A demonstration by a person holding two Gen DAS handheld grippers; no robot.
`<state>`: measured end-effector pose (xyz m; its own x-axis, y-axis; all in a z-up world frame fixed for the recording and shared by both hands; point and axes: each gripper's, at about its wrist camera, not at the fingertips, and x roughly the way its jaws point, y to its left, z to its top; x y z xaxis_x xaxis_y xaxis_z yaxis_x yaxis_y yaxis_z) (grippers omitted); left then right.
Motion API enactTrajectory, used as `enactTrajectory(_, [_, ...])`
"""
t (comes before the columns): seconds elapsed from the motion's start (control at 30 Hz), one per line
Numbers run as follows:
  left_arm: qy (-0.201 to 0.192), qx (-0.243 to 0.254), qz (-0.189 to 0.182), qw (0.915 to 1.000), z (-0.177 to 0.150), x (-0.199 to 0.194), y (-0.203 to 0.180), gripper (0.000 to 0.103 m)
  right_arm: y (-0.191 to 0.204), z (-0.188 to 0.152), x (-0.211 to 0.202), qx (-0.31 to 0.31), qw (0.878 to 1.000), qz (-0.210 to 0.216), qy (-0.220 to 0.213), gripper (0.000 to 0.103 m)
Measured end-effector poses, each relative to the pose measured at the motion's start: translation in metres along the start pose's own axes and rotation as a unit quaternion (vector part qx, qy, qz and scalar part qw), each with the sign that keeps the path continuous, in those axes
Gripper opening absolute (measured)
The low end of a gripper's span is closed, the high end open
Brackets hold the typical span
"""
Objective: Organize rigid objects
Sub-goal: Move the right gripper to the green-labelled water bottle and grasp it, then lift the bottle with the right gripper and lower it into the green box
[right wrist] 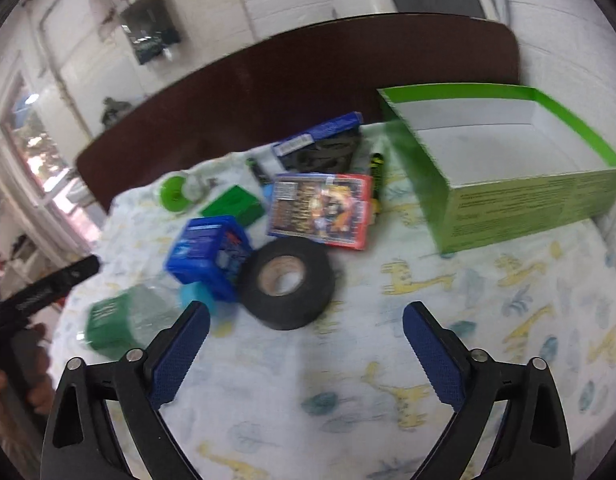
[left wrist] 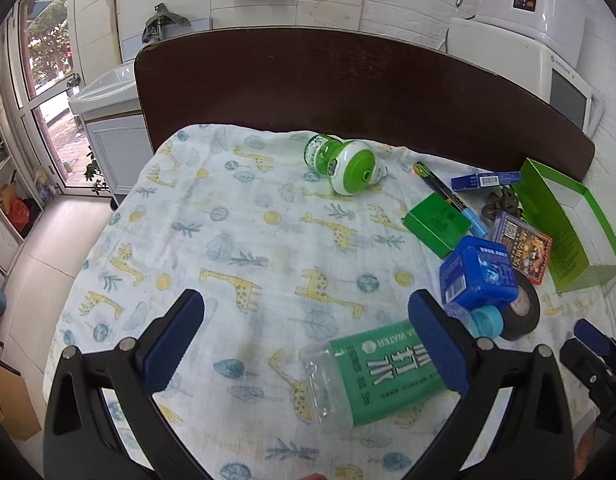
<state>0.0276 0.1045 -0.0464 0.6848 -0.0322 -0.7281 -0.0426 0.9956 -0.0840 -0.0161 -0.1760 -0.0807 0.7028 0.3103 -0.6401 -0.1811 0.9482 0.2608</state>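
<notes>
A green-and-white jar [left wrist: 342, 164] lies on its side at the far left of a giraffe-print cloth [left wrist: 228, 248]. The left gripper [left wrist: 306, 320], jaws wide apart, hovers over a green-labelled bottle [left wrist: 372, 368] (lying flat). Right of it cluster a blue tub [right wrist: 208, 254], black tape [right wrist: 286, 282] and a card box [right wrist: 322, 210]. The right gripper [right wrist: 306, 322] is spread open, empty. Far right stands an open green box [right wrist: 528, 196].

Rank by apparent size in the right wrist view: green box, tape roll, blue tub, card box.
1. green box, clearly largest.
2. card box and tape roll look alike; the tape is nearer, so unranked.
3. blue tub, slightly smaller.
</notes>
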Motion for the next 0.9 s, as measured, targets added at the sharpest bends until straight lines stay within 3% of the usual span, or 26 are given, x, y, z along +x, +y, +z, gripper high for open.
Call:
enactTrajectory(0.17, [-0.021,0.015,-0.013,0.9996,-0.018,-0.021,0.002,0.102,0.036,0.001,0.019,-0.040,0.995,0.085,0.022,0.088])
enactTrajectory(0.23, [-0.023,0.032,-0.015,0.9991,-0.025,-0.024,0.000,0.101,0.041,0.004,0.032,-0.043,0.992,0.110,0.038,0.072])
enactTrajectory(0.33, [-0.015,0.057,-0.023,0.9980,-0.036,-0.025,-0.005,0.101,0.045,0.008,0.051,-0.046,0.990,0.119,0.064,0.057])
enactTrajectory(0.5, [0.000,0.077,-0.049,0.9959,-0.047,-0.017,-0.008,0.095,0.049,0.013,0.058,-0.055,0.987,0.130,0.071,0.057])
enactTrajectory(0.6, [0.012,0.079,-0.062,0.9949,-0.046,-0.008,-0.012,0.084,0.045,0.015,0.064,-0.052,0.988,0.118,0.078,0.057])
enactTrajectory(0.67, [0.025,0.079,-0.072,0.9939,-0.046,0.000,-0.014,0.068,0.041,0.016,0.067,-0.040,0.987,0.132,0.086,0.057])
enactTrajectory(0.77, [0.027,0.087,-0.061,0.9939,-0.046,0.005,-0.019,0.068,0.043,0.014,0.073,-0.033,0.981,0.162,0.099,0.057])
enactTrajectory(0.9, [0.025,0.094,-0.061,0.9934,-0.044,0.002,-0.020,0.068,0.048,0.013,0.074,-0.042,0.982,0.151,0.101,0.057])
